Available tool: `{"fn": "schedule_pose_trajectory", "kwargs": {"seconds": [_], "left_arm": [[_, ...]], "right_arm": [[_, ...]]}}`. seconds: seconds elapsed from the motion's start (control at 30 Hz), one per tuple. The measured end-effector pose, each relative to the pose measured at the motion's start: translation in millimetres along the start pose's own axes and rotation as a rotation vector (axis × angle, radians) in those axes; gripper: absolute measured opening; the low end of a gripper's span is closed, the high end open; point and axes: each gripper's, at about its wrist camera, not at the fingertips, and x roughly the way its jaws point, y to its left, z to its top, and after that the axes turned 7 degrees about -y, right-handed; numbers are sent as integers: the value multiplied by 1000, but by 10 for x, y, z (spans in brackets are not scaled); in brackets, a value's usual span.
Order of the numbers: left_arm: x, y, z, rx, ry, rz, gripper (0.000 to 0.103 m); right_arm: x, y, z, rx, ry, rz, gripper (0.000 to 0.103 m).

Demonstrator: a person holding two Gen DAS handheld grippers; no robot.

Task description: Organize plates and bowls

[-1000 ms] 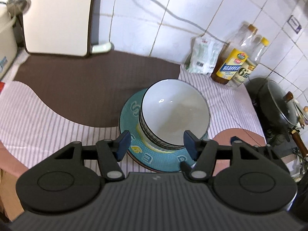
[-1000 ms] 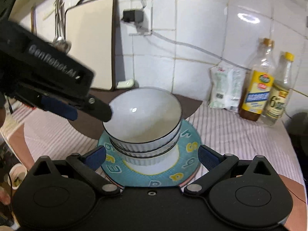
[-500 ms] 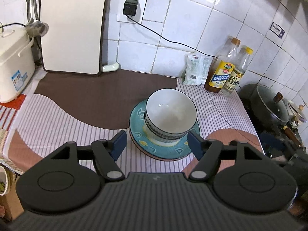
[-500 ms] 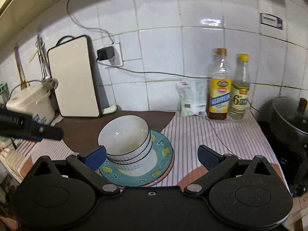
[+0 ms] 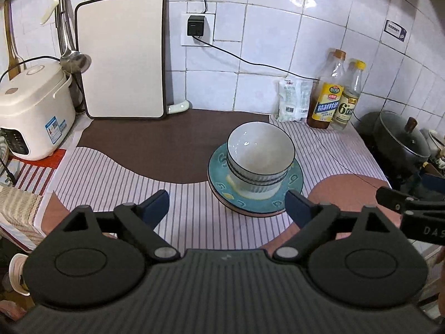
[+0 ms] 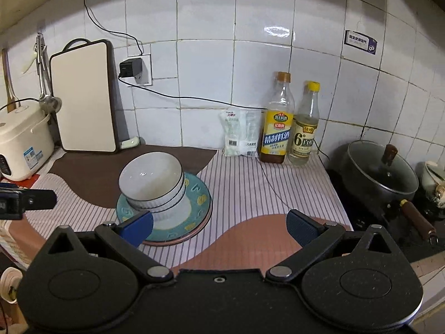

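Observation:
A stack of white ribbed bowls (image 5: 260, 157) with dark rims sits on a teal plate (image 5: 294, 188) that lies on a pink plate, on the striped counter mat. The stack also shows in the right wrist view (image 6: 153, 183), on the teal plate (image 6: 198, 206). My left gripper (image 5: 226, 207) is open and empty, held back and above the counter, in front of the stack. My right gripper (image 6: 219, 226) is open and empty, to the right of the stack. Its tip shows at the right edge of the left wrist view (image 5: 411, 203).
A cutting board (image 5: 122, 55) leans on the tiled wall beside a rice cooker (image 5: 30, 111). Two bottles (image 6: 289, 122) and a white packet (image 6: 239, 133) stand at the back right. A lidded pot (image 6: 381, 172) sits on the stove at the right.
Both grippers have pulled back and up from the stack, so it looks smaller and farther. Both stay open and empty. The bowls and plates have not moved.

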Motion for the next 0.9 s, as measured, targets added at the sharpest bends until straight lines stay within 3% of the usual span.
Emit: {"fn": "schedule_pose_trajectory", "kwargs": {"seconds": [0.4,0.9], "left_arm": [[-101,-121,-204,16,-45,27,94],[28,-160,-380,-6,-60,55,94]], "right_arm": [[-259,-40,-154,-15,-65,-20,103],[-152,-38,-371,-38,-94,-36,103]]}}
